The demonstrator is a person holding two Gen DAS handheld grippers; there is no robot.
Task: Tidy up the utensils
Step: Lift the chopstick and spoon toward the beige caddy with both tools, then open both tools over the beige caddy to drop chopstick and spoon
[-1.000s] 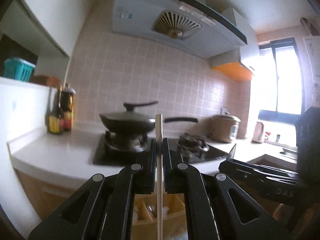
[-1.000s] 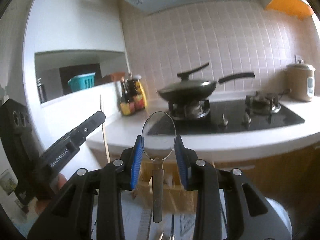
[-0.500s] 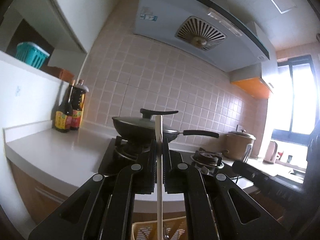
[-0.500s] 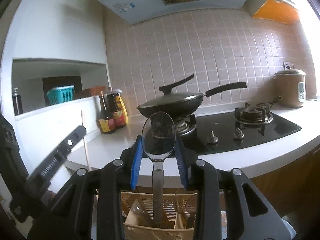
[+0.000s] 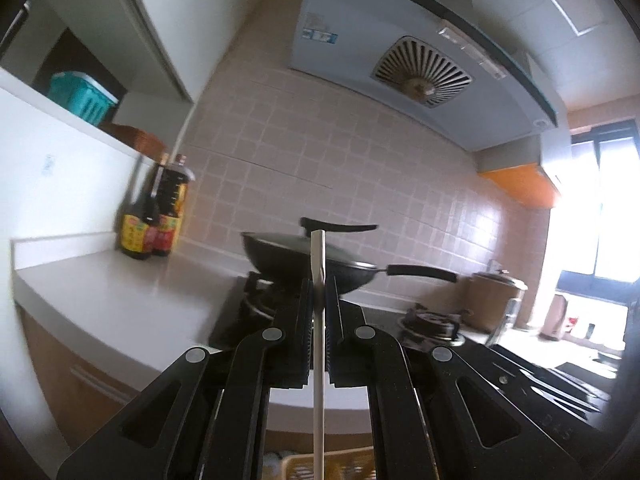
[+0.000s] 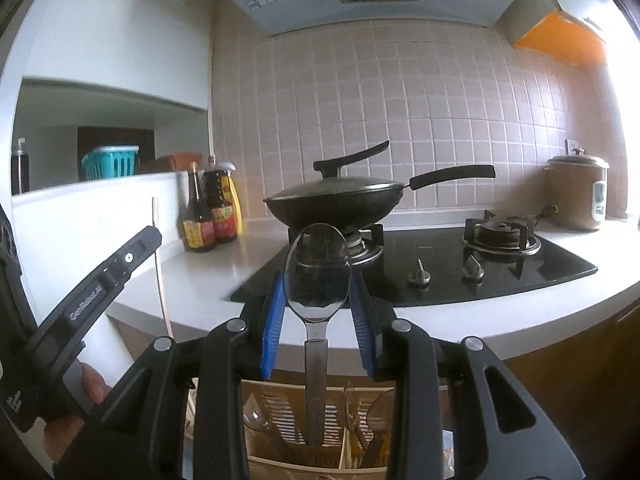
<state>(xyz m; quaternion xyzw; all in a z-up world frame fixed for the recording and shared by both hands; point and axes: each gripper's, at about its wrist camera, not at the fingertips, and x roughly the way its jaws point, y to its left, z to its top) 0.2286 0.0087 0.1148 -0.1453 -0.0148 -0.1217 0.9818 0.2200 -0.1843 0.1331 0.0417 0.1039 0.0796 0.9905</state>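
My left gripper (image 5: 319, 292) is shut on a thin wooden chopstick (image 5: 318, 360), which stands upright between the pads and runs down out of frame. In the right wrist view the same gripper (image 6: 154, 236) and chopstick (image 6: 160, 276) show at the left, with a hand (image 6: 76, 396) behind them. My right gripper (image 6: 318, 278) is shut on a metal spoon (image 6: 318, 264), blue pads pressing the sides of the bowl, handle hanging down. Under the handle stands a beige slotted utensil holder (image 6: 276, 404) with several spoons and forks in its compartments. Its rim (image 5: 296, 466) shows below the chopstick.
A white counter (image 6: 208, 276) runs ahead with a black gas hob (image 6: 440, 276). A lidded black wok (image 6: 336, 200) sits on the left burner. Sauce bottles (image 6: 210, 212) stand at the counter's back left, a rice cooker (image 6: 578, 192) at the right, a teal basket (image 6: 110, 162) on the ledge.
Both grippers have moved toward the counter, the left one rolling a little. In the right wrist view the utensil holder has come into sight under the spoon. Both grips are unchanged.
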